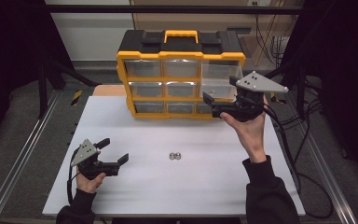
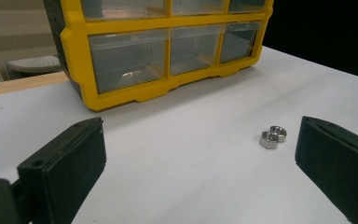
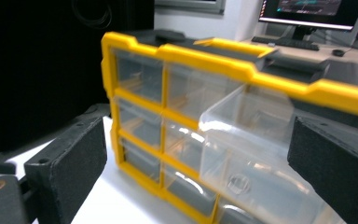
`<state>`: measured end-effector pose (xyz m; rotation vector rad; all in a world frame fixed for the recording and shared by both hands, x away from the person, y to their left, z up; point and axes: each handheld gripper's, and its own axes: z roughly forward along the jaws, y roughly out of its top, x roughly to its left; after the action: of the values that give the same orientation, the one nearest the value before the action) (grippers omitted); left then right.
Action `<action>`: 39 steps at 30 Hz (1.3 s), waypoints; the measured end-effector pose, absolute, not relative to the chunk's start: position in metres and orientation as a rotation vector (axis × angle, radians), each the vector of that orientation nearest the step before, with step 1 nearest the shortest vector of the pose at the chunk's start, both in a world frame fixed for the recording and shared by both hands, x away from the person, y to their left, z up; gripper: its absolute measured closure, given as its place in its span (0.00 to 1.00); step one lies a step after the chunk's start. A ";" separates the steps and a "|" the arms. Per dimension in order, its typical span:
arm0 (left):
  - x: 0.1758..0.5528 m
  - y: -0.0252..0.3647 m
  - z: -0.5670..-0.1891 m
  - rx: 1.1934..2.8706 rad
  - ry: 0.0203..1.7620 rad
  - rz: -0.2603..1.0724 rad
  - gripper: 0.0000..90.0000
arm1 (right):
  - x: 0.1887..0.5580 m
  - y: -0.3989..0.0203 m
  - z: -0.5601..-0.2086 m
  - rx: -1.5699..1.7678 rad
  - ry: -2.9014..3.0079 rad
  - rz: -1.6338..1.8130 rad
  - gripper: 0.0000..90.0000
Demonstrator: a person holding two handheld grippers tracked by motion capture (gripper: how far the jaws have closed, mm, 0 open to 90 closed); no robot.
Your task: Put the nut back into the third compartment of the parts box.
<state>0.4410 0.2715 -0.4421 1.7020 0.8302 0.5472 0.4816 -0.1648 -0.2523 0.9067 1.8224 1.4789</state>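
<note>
Jaws of your right gripper point(image 1: 220, 105) stand wide apart with nothing pinched between them; in the right gripper view the two black pads flank open air. Straight ahead of that gripper, just beyond the pads, a clear plastic drawer point(image 3: 256, 149) juts out of the right column of the yellow organizer point(image 1: 181, 74), pulled well forward of its neighbours. A small round thing lies on the drawer's floor; you cannot tell what it is through the plastic. The other drawers, behind and to the side of the pulled one, sit flush in their yellow frame, and the black lid with its yellow handle point(image 1: 181, 35) runs above them.

Your left gripper point(image 1: 113, 151) rests low over the white table point(image 1: 135, 191), near your side, jaws likewise spread and empty. Ahead of it and close to its right-hand jaw, two small metal nuts point(image 2: 272, 136) lie on the table, touching each other, with neither jaw touching them. Farther out beyond them, the organizer's bottom row of drawers faces the gripper.
</note>
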 end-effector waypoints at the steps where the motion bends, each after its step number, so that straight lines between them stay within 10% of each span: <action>1: 0.441 0.271 -0.442 1.703 0.829 0.548 0.02 | 0.480 -0.164 -0.256 0.906 1.830 1.480 0.06; 39: 0.441 0.272 -0.442 1.702 0.829 0.547 0.01 | 0.479 -0.123 -0.393 1.010 2.118 1.410 0.06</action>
<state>0.4408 0.2720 -0.4419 1.7020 0.8290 0.5470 0.4791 -0.1227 -0.3934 1.0099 2.1177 1.4103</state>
